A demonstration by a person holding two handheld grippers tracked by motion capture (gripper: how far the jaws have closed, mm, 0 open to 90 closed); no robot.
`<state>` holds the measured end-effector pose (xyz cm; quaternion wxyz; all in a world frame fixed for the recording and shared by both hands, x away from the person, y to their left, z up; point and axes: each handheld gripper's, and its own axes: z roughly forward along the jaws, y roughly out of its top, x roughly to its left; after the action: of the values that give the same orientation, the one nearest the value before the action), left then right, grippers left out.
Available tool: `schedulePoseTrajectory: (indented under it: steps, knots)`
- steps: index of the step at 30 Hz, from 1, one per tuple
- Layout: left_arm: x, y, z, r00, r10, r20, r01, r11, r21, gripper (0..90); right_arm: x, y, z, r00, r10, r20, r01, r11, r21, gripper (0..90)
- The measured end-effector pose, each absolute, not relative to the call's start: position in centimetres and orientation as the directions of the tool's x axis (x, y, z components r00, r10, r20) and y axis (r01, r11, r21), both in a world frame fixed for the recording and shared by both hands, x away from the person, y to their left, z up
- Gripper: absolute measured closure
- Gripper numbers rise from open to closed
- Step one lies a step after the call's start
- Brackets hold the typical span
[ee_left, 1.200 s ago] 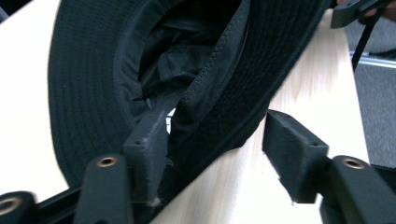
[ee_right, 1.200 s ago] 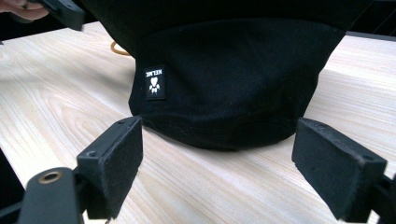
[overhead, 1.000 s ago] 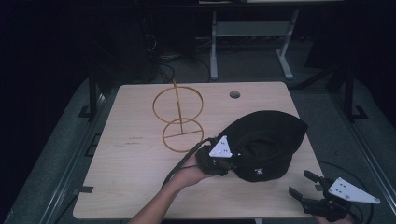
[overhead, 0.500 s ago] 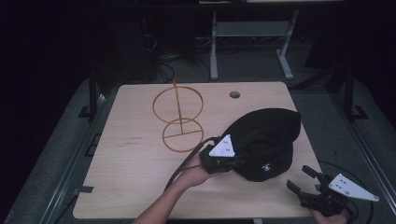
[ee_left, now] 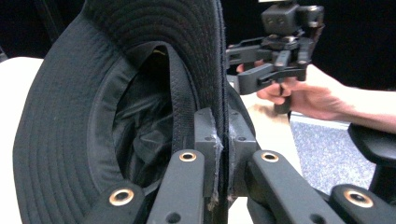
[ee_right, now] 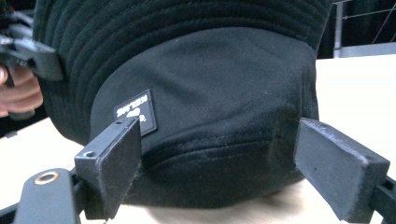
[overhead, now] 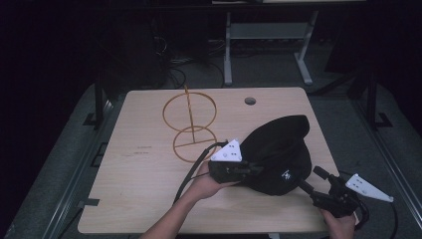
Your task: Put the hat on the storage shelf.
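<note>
Dim table (overhead: 149, 199), hat (overhead: 278, 149) interior folds indistinct

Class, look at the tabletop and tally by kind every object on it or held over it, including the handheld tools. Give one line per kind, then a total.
Black hat: 1
Gold wire stand: 1
Handheld claws: 2, left claw, right claw
Total: 4

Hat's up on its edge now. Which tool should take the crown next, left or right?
Right, probably. The right tool is open, its jaws straddling the crown of the black hat without touching. The left tool is shut on the hat's brim, holding it up.
</note>
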<state>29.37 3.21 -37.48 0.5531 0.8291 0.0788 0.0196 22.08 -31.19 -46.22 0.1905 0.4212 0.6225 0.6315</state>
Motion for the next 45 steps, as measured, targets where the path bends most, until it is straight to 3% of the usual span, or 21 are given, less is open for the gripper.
schedulePoseTrajectory:
  steps: [2,7,8,9,13,15,19,37,45]
  knots:
    - [29.4,3.2,-37.5,0.987,0.151,-0.054,0.108,-0.374,0.921,85.6,22.3,-31.1,-46.2,-0.572,0.761,0.306,0.289,-0.162,0.944,15.6]
    - [29.4,3.1,-37.6,0.988,0.143,-0.051,0.102,-0.376,0.921,85.6,23.3,-30.7,-46.6,-0.599,0.712,0.367,0.330,-0.199,0.923,27.7]
    - [29.4,3.1,-37.7,0.988,0.141,-0.056,0.106,-0.372,0.922,85.6,23.6,-30.4,-46.7,-0.602,0.706,0.374,0.344,-0.193,0.919,38.3]
    - [29.4,3.1,-37.7,0.988,0.141,-0.056,0.106,-0.372,0.922,85.6,23.6,-30.4,-46.7,-0.602,0.706,0.374,0.344,-0.193,0.919,38.3]
    - [29.4,3.2,-37.7,0.988,0.143,-0.053,0.104,-0.373,0.922,85.6,23.8,-29.9,-46.5,-0.595,0.725,0.347,0.332,-0.172,0.927,56.5]
    - [29.4,3.5,-37.7,0.987,0.153,-0.056,0.110,-0.372,0.922,85.5,23.5,-29.7,-46.0,-0.591,0.741,0.320,0.308,-0.160,0.938,72.1]
    - [29.3,3.8,-37.8,0.986,0.160,-0.049,0.108,-0.385,0.917,85.5,23.1,-29.6,-45.5,-0.589,0.756,0.287,0.283,-0.140,0.949,82.0]
    - [28.2,5.6,-37.9,0.978,0.207,0.032,0.068,-0.458,0.886,79.1,21.9,-28.7,-41.5,-0.623,0.766,0.158,0.175,-0.061,0.983,86.8]
    - [27.9,6.6,-38.1,0.969,0.239,0.055,0.072,-0.492,0.867,66.0,21.9,-28.2,-39.7,-0.631,0.765,0.129,0.161,-0.033,0.986,87.0]
